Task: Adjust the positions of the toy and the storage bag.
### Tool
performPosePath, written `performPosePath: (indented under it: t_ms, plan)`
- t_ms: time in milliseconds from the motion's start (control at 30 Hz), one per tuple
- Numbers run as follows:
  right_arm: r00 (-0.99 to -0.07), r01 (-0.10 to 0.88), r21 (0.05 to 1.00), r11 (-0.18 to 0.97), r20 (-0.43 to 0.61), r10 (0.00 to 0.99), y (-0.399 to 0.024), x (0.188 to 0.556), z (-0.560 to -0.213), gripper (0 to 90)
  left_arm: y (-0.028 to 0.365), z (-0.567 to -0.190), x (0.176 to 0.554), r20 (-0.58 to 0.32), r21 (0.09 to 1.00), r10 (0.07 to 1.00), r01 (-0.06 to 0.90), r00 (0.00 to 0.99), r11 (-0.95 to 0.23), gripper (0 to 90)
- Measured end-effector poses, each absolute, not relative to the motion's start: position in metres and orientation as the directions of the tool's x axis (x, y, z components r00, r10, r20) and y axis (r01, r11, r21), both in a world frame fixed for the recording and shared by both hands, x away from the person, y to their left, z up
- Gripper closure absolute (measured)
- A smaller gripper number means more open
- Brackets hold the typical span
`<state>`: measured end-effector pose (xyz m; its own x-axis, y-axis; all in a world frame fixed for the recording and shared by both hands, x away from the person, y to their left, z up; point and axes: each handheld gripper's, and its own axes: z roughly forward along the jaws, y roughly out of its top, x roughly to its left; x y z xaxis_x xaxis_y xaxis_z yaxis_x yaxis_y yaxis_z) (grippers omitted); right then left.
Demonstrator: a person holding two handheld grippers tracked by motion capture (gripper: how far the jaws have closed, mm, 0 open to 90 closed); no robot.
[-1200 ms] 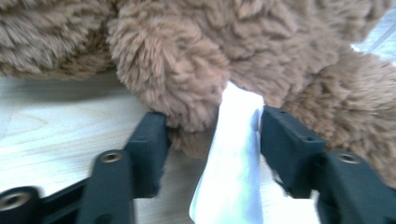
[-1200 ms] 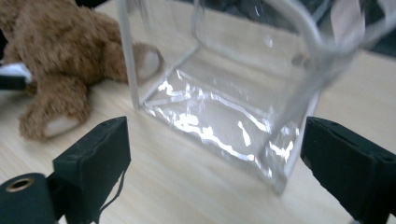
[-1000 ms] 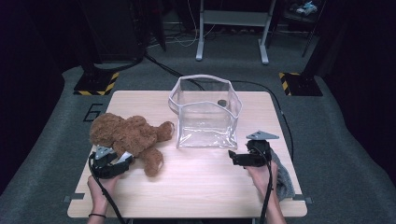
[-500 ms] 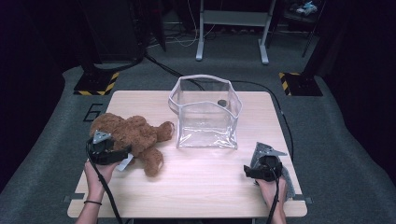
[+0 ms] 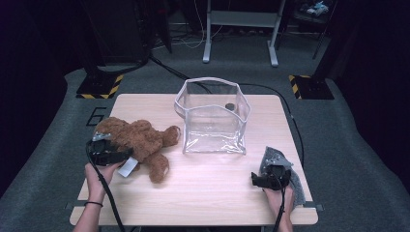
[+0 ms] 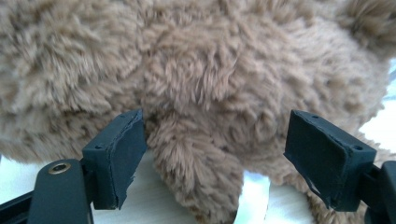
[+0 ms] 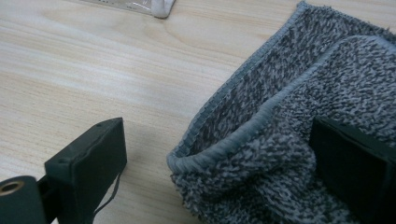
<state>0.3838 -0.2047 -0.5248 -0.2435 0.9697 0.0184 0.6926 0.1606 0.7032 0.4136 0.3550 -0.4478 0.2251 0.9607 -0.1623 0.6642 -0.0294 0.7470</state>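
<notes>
2 grippers sit low at the near edge of the table (image 5: 203,203), each facing its own soft thing. The left gripper (image 6: 215,158) has its jaws spread wide, having just been opening, with a limb of the bear (image 6: 201,84) between the pads but touching neither: released, not grasping. In the high view the bear (image 5: 140,140) lies on the table's left half, its long axis running left to right toward the clear bag (image 5: 212,118), with the left gripper (image 5: 113,155) just beside its near flank. The right gripper (image 7: 219,158) is open too; a folded edge of the grey cloth (image 7: 289,140) lies between its jaws, against the right pad and apart from the left one. From above, the right gripper (image 5: 263,180) rests at the cloth (image 5: 280,159) by the near right corner, pointing left. Any closing here would likely pinch the cloth's fold, which lies straight ahead of the right jaws.
</notes>
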Motion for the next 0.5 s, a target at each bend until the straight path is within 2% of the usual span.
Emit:
performPosePath:
  t_ms: [200,500]
  plan:
    - [-0.253,0.691,0.701,0.178,0.004,0.968,-0.204,0.383,-0.525,4.7,0.338,-0.421,0.418,-0.141,0.786,0.947,0.614,0.288,-0.070,19.7]
    - [-0.254,0.684,0.709,0.171,0.013,0.967,-0.205,0.383,-0.525,5.2,0.304,-0.404,0.432,-0.076,0.804,0.924,0.571,0.375,-0.166,19.6]
